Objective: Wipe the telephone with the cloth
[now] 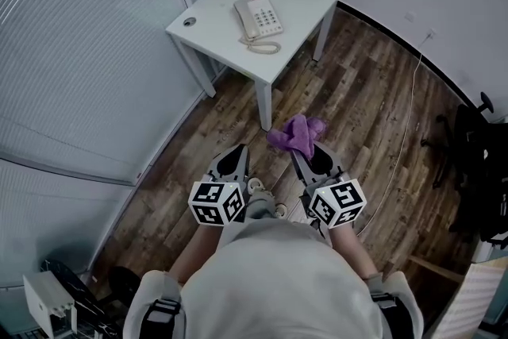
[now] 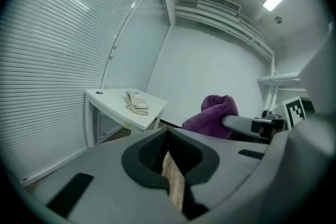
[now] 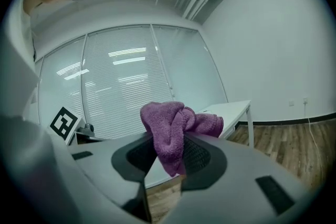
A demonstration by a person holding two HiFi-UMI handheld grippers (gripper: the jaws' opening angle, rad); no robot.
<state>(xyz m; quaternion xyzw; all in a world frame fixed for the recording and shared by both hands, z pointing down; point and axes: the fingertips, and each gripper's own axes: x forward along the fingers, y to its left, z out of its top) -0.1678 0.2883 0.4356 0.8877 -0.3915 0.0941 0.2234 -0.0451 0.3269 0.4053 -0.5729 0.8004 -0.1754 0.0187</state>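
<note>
A cream telephone (image 1: 258, 18) with a coiled cord lies on a small white table (image 1: 214, 20) ahead of me; the left gripper view shows the telephone (image 2: 136, 100) far off. My right gripper (image 1: 304, 151) is shut on a purple cloth (image 1: 296, 135), held in the air well short of the table. The cloth (image 3: 173, 134) bunches up out of the closed jaws in the right gripper view. My left gripper (image 1: 236, 157) is shut with nothing in it, level with the right one. The purple cloth (image 2: 212, 115) shows to its right.
Glass walls with blinds (image 1: 71, 52) run along the left. A white cable (image 1: 409, 115) trails over the wooden floor on the right. A dark chair (image 1: 476, 163) stands at the far right, and a white device (image 1: 48, 302) sits at the bottom left.
</note>
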